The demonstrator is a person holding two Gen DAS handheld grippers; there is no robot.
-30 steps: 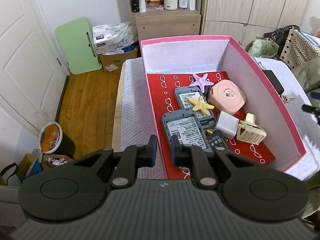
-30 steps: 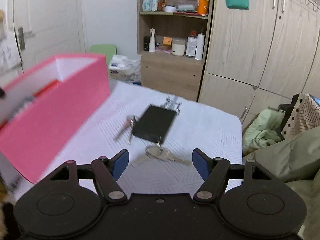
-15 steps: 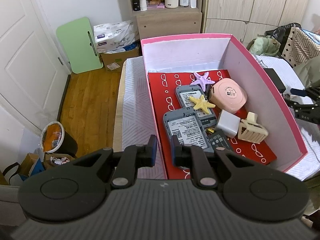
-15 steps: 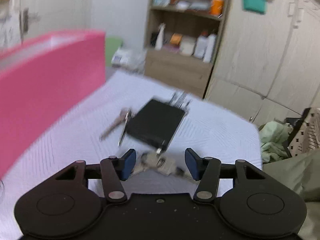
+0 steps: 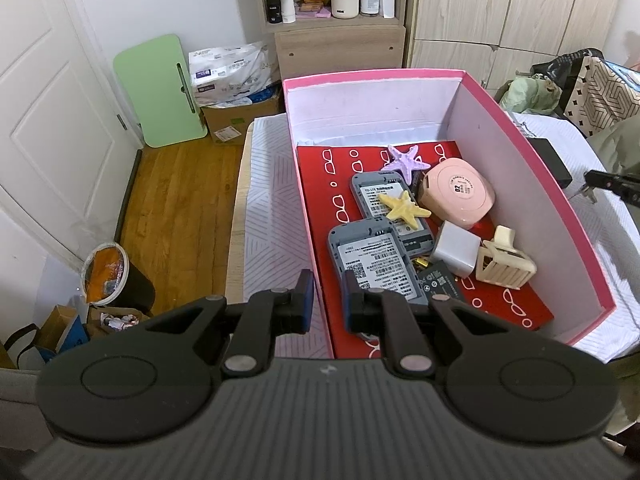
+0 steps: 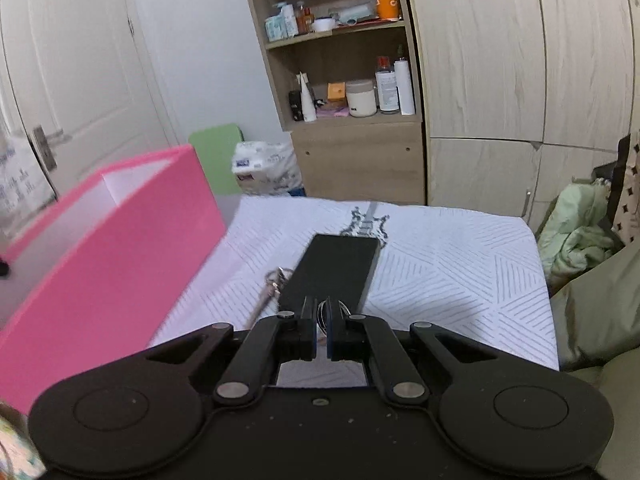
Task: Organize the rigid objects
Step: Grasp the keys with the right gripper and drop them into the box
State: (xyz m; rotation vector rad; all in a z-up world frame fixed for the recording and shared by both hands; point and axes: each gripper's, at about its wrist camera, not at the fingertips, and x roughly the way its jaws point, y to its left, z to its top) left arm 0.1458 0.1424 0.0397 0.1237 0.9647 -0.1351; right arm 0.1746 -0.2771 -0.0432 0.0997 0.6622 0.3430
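The pink box sits on a counter with a white striped cloth, and it is where the hard little things go. Inside it already lie two grey phone-like cases, a yellow starfish, a purple starfish, a round pink case, a white plug block and a cream hair clip, so much of the sorting looks done. The left hand-held gripper has its two pads nearly together, one on each side of the box's near left wall. It looks like it pinches that wall, most likely to keep the box from sliding while things drop in. The right hand-held gripper is low over the cloth outside the box, just at the near end of a flat black case. Its jaws have just been closing and now stand almost shut, with the silver key ring pinched between the pads. A key lies on the cloth just beside the black case, on the side toward the box. I think the keys are the next thing to go into the box, so the ring is a good thin part to grab. The black case may hang on the same ring, but I cannot tell.
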